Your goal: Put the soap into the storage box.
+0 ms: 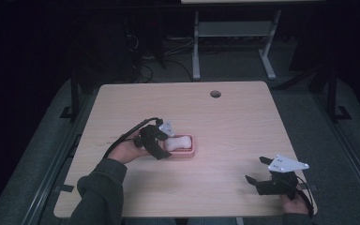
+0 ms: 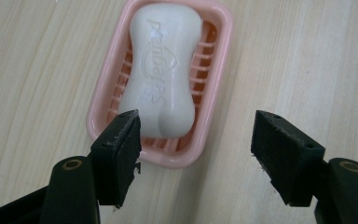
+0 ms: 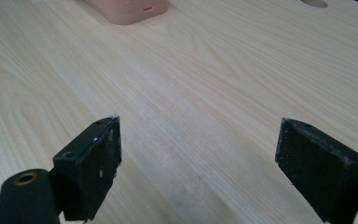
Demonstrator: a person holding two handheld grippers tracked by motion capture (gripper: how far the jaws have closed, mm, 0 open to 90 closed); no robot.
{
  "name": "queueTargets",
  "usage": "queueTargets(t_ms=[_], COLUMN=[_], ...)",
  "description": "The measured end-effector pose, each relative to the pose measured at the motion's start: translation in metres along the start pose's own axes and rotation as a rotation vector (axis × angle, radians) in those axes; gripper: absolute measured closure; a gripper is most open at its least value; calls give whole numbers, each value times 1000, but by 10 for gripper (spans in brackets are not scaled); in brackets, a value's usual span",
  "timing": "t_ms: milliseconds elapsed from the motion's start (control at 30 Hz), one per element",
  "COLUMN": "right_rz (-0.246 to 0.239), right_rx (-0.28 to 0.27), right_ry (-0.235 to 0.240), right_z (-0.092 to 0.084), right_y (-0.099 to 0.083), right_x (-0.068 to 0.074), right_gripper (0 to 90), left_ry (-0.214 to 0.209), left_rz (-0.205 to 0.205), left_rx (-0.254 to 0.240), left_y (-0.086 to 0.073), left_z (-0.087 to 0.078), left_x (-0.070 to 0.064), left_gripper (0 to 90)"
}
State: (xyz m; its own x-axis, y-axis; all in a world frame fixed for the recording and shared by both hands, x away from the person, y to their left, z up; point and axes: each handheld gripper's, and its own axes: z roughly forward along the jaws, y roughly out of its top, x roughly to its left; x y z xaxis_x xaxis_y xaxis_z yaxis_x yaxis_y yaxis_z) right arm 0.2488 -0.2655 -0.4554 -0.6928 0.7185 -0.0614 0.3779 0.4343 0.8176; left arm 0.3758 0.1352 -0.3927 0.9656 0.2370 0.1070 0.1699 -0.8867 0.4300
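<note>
A white, waisted bar of soap (image 2: 162,70) with raised lettering lies in a pink ribbed soap dish (image 2: 221,60) on the wooden table. The dish (image 1: 187,152) sits left of the table's middle. My left gripper (image 2: 196,126) is open just short of the dish's near end. Its jaws stand wider than the soap and touch neither soap nor dish. In the high view a hand holds this gripper (image 1: 165,143) at the dish's left side. My right gripper (image 1: 256,169) rests low at the front right corner. It (image 3: 198,140) is open over bare wood.
The light wooden table (image 1: 225,126) has a round cable hole (image 1: 215,93) near its far edge. One end of the pink dish (image 3: 130,9) lies far ahead of the right gripper. Dark floor and a desk frame (image 1: 196,47) lie beyond the table.
</note>
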Motion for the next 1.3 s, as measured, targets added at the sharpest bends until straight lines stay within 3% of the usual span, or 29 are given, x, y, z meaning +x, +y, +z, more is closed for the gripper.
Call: queueTargets(t_ms=[167, 667, 767, 800, 967, 1300], right_rz=[-1, -6, -6, -6, -5, -3], right_rx=[-5, -8, -7, -7, -3, 1], right_ry=[-6, -13, -13, -13, -15, -16], right_z=[-1, -3, -3, -3, -2, -2], right_y=[0, 0, 0, 0, 0, 0], right_x=[0, 0, 0, 0, -1, -1], right_gripper=[136, 136, 136, 136, 136, 136], left_ry=[-21, -13, -14, -14, -25, -21], left_rz=[-23, 3, 4, -12, -20, -24], left_rx=[-11, -10, -19, -29, -2, -9], left_y=[-5, -8, -11, -13, -19, -34], left_z=[1, -2, -4, -3, -3, -6], left_x=[-1, -14, -15, -17, -17, -24], left_gripper=[313, 299, 295, 294, 281, 279])
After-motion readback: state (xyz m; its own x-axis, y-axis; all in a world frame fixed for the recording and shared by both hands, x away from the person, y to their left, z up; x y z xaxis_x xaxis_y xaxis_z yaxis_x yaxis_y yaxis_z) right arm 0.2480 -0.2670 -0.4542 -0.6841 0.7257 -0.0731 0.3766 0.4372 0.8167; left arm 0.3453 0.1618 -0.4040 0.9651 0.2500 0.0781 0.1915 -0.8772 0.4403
